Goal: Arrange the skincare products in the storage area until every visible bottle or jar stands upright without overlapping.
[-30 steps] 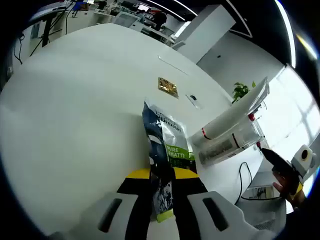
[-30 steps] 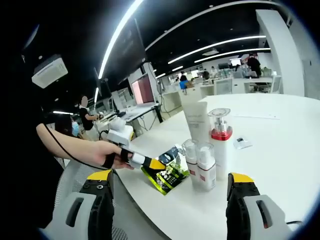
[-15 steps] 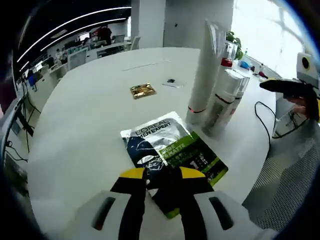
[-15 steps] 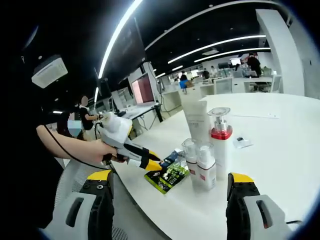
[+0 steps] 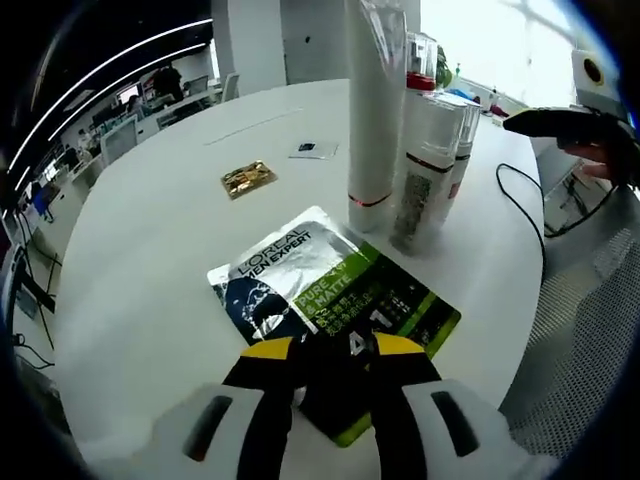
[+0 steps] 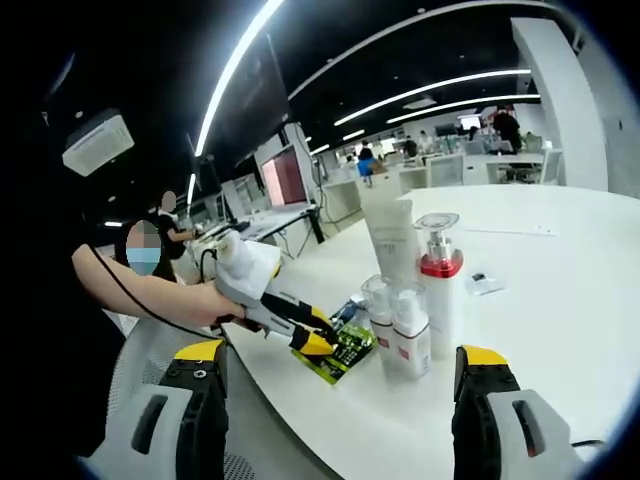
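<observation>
In the left gripper view we see the left gripper (image 5: 335, 350) clamped on the near edge of a flat sachet (image 5: 335, 295), its yellow-tipped jaws closed over the dark and green foil. The sachet lies flat on the white table (image 5: 150, 260), printed side up, with its far corner pointing toward a group of upright containers. That group holds a tall white tube (image 5: 372, 110), a pump bottle with a red collar (image 5: 420, 75) behind it, and 2 clear-capped bottles (image 5: 428, 165) at the front, all standing close together and just beyond the sachet without touching it. Farther back on the table lie a small gold packet (image 5: 248, 178) and a small dark item (image 5: 306, 149). At the right edge of this view the right gripper (image 5: 545, 122) shows, held by a hand.

In the right gripper view we see the right gripper (image 6: 338, 385) with its 2 jaws wide apart and nothing between them, held off the table edge. Beyond it the left gripper (image 6: 312, 338) presses down on the sachet (image 6: 345, 350), which sits just beside the 2 small bottles (image 6: 395, 330). The tall tube (image 6: 392, 240) and the pump bottle (image 6: 440, 275) stand upright behind them. A person's arm (image 6: 150, 295) reaches in from the left.
</observation>
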A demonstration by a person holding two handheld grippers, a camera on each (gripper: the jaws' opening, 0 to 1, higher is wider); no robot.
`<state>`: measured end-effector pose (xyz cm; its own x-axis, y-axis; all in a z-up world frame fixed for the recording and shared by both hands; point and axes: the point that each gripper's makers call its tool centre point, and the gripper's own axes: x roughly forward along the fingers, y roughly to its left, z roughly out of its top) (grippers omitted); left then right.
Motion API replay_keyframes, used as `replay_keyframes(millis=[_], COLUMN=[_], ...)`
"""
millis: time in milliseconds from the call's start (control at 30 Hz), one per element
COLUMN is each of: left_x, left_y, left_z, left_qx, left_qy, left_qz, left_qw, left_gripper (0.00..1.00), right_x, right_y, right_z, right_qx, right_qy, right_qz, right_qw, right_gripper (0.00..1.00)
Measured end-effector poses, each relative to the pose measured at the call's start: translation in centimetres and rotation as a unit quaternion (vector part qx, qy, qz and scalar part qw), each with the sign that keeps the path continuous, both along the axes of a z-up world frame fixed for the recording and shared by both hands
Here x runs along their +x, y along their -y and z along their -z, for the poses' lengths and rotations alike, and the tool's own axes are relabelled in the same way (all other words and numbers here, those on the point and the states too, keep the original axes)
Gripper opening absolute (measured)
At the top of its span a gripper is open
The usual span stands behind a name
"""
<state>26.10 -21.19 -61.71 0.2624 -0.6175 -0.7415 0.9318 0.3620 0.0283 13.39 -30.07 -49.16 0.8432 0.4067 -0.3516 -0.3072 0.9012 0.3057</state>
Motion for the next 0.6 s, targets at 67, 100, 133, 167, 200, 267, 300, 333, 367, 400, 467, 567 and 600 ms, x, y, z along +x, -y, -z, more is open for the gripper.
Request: replay_keyframes(millis=[67, 100, 133, 167, 200, 267, 300, 333, 367, 400, 467, 567, 600], left_x=[0.04, 0.05, 0.08, 0.09, 0.01, 0.12, 0.20, 0.15, 0.15, 0.38, 0.30, 0.25, 0.41], left_y=[0.14, 0.16, 0.18, 0.19, 0.25, 0.20, 0.17, 0.24, 0.25, 0.21, 0.18, 0.41, 0.27], left_z=[-0.10, -0.11, -0.12, -0.12, -0.22, -0.23, -0.22, -0.22, -0.22, -0.16, -0.16, -0.77, -0.99], left_qx=[-0.002, -0.002, -0.003, -0.003, -0.003, -0.005, -0.005, -0.005, -0.005, -0.004, -0.005, -0.039, -0.041], left_qy=[0.002, 0.002, 0.003, 0.003, 0.004, 0.005, 0.004, 0.003, 0.002, 0.000, -0.007, -0.016, -0.018], left_qz=[0.003, 0.003, 0.005, 0.006, 0.009, 0.009, 0.009, 0.008, 0.006, 0.005, 0.003, 0.000, -0.004], left_qw=[1.0000, 1.0000, 1.0000, 1.0000, 0.9999, 0.9999, 0.9999, 0.9999, 1.0000, 1.0000, 1.0000, 0.9991, 0.9990], left_gripper=[0.30, 0.30, 0.30, 0.30, 0.30, 0.31, 0.32, 0.32, 0.32, 0.32, 0.33, 0.42, 0.43], right_x=[-0.01, -0.02, -0.02, -0.02, -0.02, -0.01, -0.02, -0.02, -0.04, -0.05, -0.06, -0.02, -0.02], right_y=[-0.01, -0.01, -0.01, 0.01, 0.01, -0.02, -0.07, -0.11, -0.11, -0.11, -0.13, -0.09, -0.08], right_z=[0.03, 0.06, 0.08, 0.07, 0.07, 0.09, 0.09, 0.10, 0.14, 0.17, 0.22, 0.36, 0.38], right_qx=[-0.001, -0.001, -0.001, -0.001, -0.001, -0.002, -0.002, -0.002, -0.003, -0.003, -0.004, -0.005, -0.005], right_qy=[-0.001, -0.002, -0.002, -0.002, -0.002, -0.003, -0.004, -0.004, -0.005, -0.006, -0.007, -0.009, -0.008], right_qz=[0.000, 0.000, 0.000, 0.000, 0.000, 0.000, 0.000, -0.001, -0.001, -0.001, -0.001, 0.000, 0.000], right_qw=[1.0000, 1.0000, 1.0000, 1.0000, 1.0000, 1.0000, 1.0000, 1.0000, 1.0000, 1.0000, 1.0000, 0.9999, 1.0000], right_gripper=[0.99, 0.99, 0.99, 0.99, 0.99, 0.99, 0.99, 0.99, 0.99, 0.99, 0.99, 0.99, 0.99])
